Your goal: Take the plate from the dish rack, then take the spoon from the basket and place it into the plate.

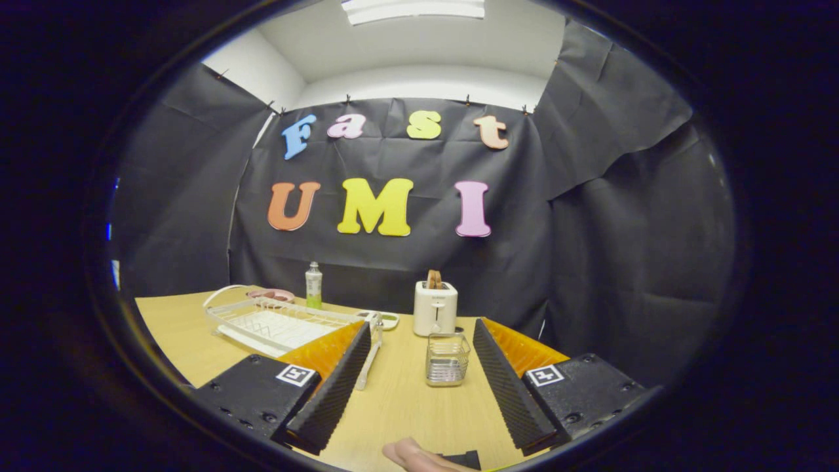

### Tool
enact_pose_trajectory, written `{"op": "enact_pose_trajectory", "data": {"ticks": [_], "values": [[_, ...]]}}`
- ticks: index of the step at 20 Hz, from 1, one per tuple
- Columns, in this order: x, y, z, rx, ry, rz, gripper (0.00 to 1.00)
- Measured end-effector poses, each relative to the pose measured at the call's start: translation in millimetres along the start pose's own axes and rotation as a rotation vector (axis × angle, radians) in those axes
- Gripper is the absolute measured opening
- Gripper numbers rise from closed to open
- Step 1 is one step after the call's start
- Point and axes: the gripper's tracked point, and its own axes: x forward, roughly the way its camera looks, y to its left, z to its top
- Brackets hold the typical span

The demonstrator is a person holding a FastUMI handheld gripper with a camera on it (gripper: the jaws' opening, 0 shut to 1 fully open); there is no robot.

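Wooden tabletop (406,400) fills the lower middle of the frame. Over it the gripper (419,331) hovers level, fingers spread wide, pinching nothing; a fingertip (409,453) shows at bottom centre. Between the fingers, just ahead, stands a wire basket (447,359). Beyond it sits a white toaster (434,308). Left, behind the left finger, lies the white dish rack (282,324), with a pink plate (272,295) and a bottle (314,286) at its far end.

i see a pale wood-grain table (406,406), a white wire dish rack (282,324), a pink plate (272,295) behind it, a white toaster (434,308) holding brown bread, a clear bottle (314,285) of green liquid, and a silvery mesh basket (447,358).
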Motion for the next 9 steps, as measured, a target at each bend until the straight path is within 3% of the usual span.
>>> {"op": "enact_pose_trajectory", "data": {"ticks": [9], "values": [[-38, 15, 11, 0.062, 0.070, 0.009, 1.00]]}}
